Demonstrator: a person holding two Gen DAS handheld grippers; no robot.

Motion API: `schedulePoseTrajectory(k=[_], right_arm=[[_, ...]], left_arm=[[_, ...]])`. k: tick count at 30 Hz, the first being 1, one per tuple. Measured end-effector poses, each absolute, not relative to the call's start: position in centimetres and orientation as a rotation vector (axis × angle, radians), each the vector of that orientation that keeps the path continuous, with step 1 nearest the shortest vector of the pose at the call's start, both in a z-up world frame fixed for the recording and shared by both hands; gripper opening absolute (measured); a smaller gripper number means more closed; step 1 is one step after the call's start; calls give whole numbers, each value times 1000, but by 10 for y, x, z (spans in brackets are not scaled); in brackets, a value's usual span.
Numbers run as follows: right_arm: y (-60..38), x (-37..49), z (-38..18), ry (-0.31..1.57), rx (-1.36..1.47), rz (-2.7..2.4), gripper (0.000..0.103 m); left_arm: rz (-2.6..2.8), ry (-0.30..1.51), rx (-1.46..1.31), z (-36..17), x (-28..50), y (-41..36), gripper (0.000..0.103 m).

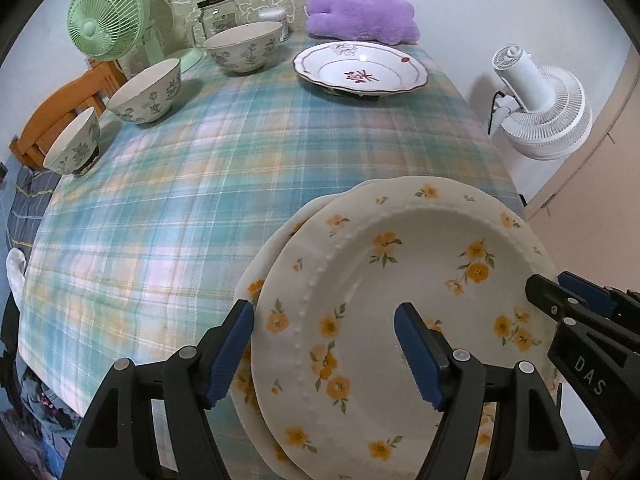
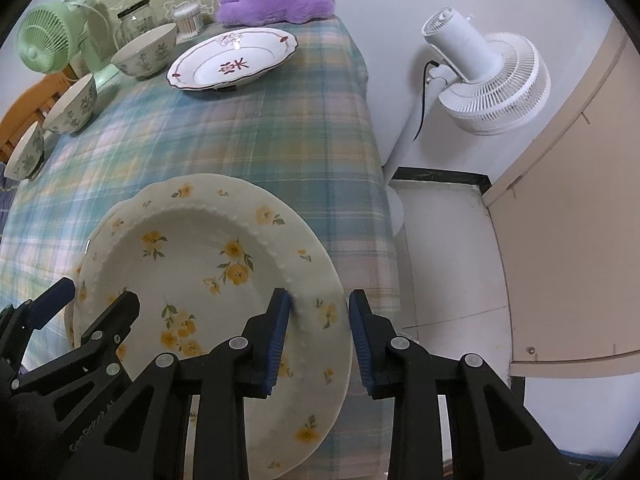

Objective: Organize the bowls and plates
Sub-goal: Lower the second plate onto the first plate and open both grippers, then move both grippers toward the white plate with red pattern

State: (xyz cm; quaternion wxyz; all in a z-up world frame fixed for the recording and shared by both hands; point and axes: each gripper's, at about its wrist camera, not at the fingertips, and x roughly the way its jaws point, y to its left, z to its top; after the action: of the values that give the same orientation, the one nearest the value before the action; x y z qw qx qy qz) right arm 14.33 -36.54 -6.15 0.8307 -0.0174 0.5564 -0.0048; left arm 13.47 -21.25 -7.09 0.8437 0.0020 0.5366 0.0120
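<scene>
- Nearest the cameras, a yellow-flowered plate [image 1: 400, 300] lies on top of a second plate of the same pattern [image 1: 264, 280], the pair at the near right corner of the plaid tablecloth [image 1: 160, 200]; the upper plate sits slightly off-centre, so the lower rim shows at left.
- The left gripper [image 1: 324, 352] is spread wide and straddles the left rim of the upper plate: one pad is outside the edge, the other over the well, and neither visibly presses.
- The right gripper [image 2: 318, 344] straddles the right rim with a narrower gap. Its inner pad touches the beaded ridge; its outer pad stands just clear of the edge, so no pinch is yet made.
- Judged progress: two matching plates appear stacked, though not squared; the rest is unsorted.
- Farther back, a white plate with a red flower motif [image 1: 362, 68] rests alone, well apart from the stack.
- Along the left edge, three floral bowls, small [image 1: 74, 148], medium [image 1: 146, 92] and large [image 1: 242, 48], stand separately, un-nested; all that can be seen of their insides is bare.
- At the rear stand a glass jar [image 1: 216, 16], contents unclear, a green fan [image 1: 106, 20] and a purple plush toy [image 1: 360, 16].
</scene>
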Motion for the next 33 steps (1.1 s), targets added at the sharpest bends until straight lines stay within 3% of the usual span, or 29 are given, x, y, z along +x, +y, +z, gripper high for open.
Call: schedulePoseTrajectory(k=[19,22,24,33], right_arm=[[-357,145,-61,1170,-5,-7,36],[-353,140,-49,1124,12,0,44],[-348,135,-40,1090,16,-3,66],[-309,120,0,1007,38,-21,68]], left_arm=[[36,1127,-1,-63,129,-197,78],[6,1106,1,-56,128,-191,84],[-17,1098,10,-53,127,-188,86],[-125,1010,45,-12,125,-167,92]])
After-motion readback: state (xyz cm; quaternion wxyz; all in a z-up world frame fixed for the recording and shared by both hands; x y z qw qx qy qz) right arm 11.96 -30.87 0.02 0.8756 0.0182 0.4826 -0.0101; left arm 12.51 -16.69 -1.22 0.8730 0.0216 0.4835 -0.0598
